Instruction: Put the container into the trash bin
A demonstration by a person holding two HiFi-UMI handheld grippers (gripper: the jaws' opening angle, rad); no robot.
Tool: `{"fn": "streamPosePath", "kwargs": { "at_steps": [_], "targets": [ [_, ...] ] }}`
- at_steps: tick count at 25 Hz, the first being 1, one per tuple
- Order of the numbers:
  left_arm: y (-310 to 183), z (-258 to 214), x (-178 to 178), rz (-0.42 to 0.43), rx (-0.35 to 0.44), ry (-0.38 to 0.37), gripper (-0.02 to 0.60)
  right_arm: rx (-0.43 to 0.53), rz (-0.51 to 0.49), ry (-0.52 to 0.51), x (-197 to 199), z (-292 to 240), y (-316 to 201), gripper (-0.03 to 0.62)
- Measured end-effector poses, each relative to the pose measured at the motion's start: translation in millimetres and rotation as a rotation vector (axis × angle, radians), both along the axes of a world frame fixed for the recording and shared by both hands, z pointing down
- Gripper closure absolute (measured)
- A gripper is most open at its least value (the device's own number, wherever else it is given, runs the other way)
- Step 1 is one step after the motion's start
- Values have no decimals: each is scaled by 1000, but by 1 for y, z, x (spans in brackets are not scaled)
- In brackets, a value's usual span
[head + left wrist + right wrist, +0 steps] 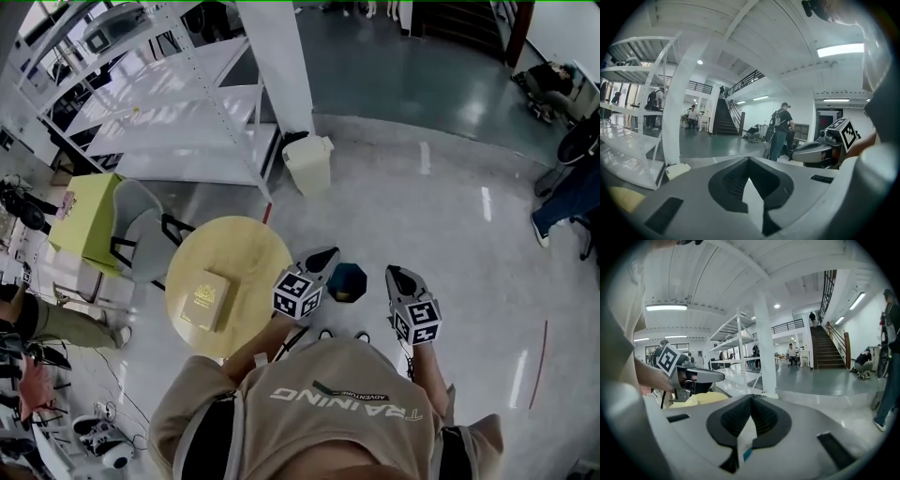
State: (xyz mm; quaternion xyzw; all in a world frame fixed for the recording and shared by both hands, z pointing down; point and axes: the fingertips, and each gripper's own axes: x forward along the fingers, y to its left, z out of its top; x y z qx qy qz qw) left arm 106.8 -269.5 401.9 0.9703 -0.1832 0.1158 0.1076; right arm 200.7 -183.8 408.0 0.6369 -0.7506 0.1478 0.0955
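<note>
Cream box-like container (204,298) on round table (246,246), prob. light & stiff, take across opp. sides; L gripper (325,256) & R gripper (396,274), beside table, both closed, empty.

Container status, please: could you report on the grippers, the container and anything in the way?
Left gripper and right gripper shut, empty. Container lies on round table, untouched. Dark object on floor between grippers.

A glossy grey floor (450,141) spreads across a large hall. White metal shelving (178,112) stands beside a white pillar (277,56). Nearer are a round wooden table (244,248), a grey chair (141,230) and a yellow-green table (89,211). A dark staircase (829,345) rises at the back, under a white ceiling with strip lights (841,49).
</note>
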Motion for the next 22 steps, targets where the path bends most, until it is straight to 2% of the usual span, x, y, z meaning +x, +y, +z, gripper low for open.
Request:
{"fn": "streamPosePath", "kwargs": {
  "at_steps": [22],
  "targets": [
    [-2, 5, 2, 12, -2, -6, 578, -5, 7, 16, 2, 1, -1, 599]
  ]
}}
